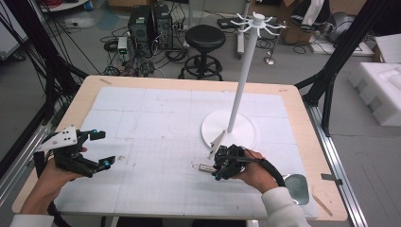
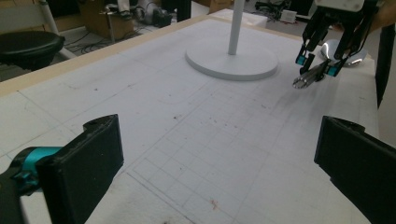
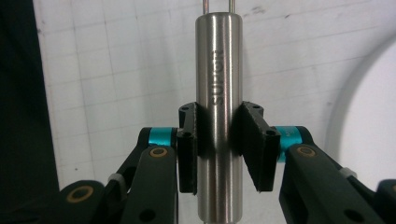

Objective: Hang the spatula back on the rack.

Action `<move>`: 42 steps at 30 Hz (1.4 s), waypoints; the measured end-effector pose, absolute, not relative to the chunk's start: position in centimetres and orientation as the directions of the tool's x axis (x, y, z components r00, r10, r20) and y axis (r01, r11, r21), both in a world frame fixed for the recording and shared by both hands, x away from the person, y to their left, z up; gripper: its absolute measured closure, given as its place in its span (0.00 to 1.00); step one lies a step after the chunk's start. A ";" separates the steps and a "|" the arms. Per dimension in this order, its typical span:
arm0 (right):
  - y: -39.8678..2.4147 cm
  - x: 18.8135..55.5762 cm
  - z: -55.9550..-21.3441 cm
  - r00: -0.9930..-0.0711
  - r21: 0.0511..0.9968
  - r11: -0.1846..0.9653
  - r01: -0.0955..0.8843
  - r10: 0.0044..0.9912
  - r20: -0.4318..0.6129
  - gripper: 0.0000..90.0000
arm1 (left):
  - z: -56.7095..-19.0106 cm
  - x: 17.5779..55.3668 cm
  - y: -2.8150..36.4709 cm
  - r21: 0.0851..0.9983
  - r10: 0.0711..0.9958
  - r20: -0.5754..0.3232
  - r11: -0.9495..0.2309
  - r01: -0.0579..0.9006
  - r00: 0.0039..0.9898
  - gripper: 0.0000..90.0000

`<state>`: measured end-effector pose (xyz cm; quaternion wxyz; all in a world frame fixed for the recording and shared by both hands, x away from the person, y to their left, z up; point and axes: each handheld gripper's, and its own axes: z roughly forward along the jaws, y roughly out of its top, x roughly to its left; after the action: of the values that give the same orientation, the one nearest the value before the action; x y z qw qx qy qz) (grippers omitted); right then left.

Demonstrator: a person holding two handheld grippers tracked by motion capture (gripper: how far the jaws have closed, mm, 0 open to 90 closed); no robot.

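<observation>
The right gripper [image 3: 218, 144] clamps the steel handle [image 3: 218, 93] of a whisk-like tool, its long axis running straight out between the jaws, just in front of the white stand [image 1: 229, 128]. The left gripper [image 1: 101, 149], jaws wide apart and empty, waits well left of the stand.
</observation>
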<state>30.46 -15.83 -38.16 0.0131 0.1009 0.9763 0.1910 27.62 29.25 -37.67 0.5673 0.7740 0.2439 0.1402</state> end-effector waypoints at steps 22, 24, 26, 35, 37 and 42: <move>-20.1 29.6 -30.9 -0.971 0.596 0.778 0.197 0.238 0.010 0.77 | -37.7 27.6 29.3 0.947 0.540 -0.062 -0.234 0.220 0.839 0.02; -20.5 29.4 -30.3 -0.970 0.607 0.770 0.196 0.242 0.007 0.77 | -37.7 27.6 29.3 0.947 0.540 -0.062 -0.234 0.220 0.840 0.02; -20.9 29.3 -29.7 -0.969 0.625 0.756 0.192 0.247 -0.001 0.77 | -37.7 27.6 29.3 0.947 0.540 -0.062 -0.234 0.220 0.840 0.02; -22.7 29.0 -26.5 -0.961 0.697 0.693 0.183 0.276 -0.021 0.77 | -37.7 27.6 29.3 0.947 0.541 -0.060 -0.235 0.219 0.839 0.02; -22.9 29.0 -25.9 -0.960 0.711 0.681 0.176 0.279 -0.030 0.77 | -37.7 27.6 29.3 0.947 0.541 -0.057 -0.238 0.217 0.839 0.02; -23.7 28.9 -24.7 -0.953 0.740 0.650 0.173 0.301 -0.041 0.77 | -37.7 27.5 29.4 0.948 0.542 -0.060 -0.231 0.218 0.838 0.02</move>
<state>28.89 -23.71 -24.70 0.0801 0.1309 0.9046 0.3976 27.52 29.41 -37.67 0.5689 0.7716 0.2462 0.1426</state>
